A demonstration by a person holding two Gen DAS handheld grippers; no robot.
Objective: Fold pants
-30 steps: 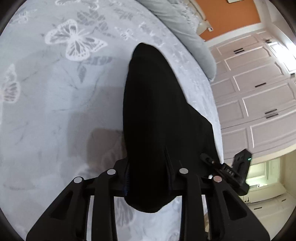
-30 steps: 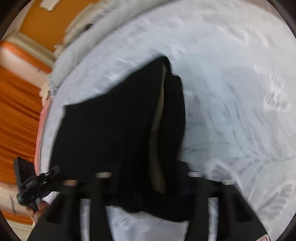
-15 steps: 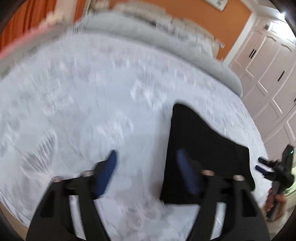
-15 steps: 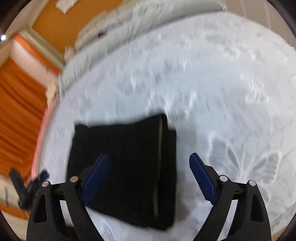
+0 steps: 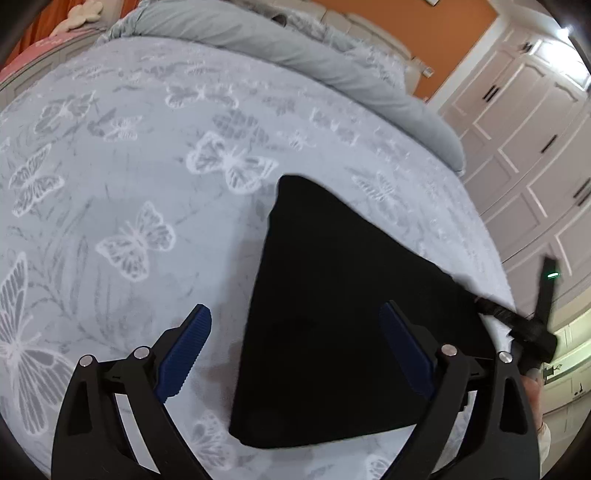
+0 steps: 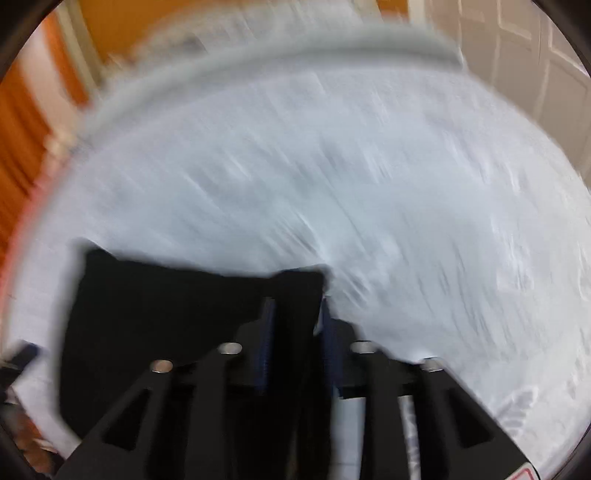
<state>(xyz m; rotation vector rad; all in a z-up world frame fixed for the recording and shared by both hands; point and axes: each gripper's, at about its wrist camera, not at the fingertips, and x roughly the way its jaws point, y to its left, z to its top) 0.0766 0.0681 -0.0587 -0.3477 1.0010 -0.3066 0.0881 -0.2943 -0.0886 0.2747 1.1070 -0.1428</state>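
The black pants (image 5: pixel 332 314) lie folded into a compact block on the pale butterfly-print bedspread (image 5: pixel 129 184). My left gripper (image 5: pixel 295 350) is open and empty, held above the near edge of the pants, its left finger over bare bedspread. In the blurred right wrist view the pants (image 6: pixel 166 314) fill the lower left. My right gripper (image 6: pixel 295 325) is closed down on the right edge of the pants, with black cloth between its blue pads. The right gripper also shows in the left wrist view (image 5: pixel 532 328) at the pants' far right edge.
A grey rolled duvet (image 5: pixel 295 48) runs along the head of the bed. White wardrobe doors (image 5: pixel 535 129) stand to the right, past the bed's edge. An orange wall (image 5: pixel 424 33) is behind the bed. Orange curtains (image 6: pixel 22 147) hang at the left.
Both grippers let go of the pants, which dropped flat on the bed. The left gripper stays open above them. The right gripper then moved in and closed on the pants' right edge.
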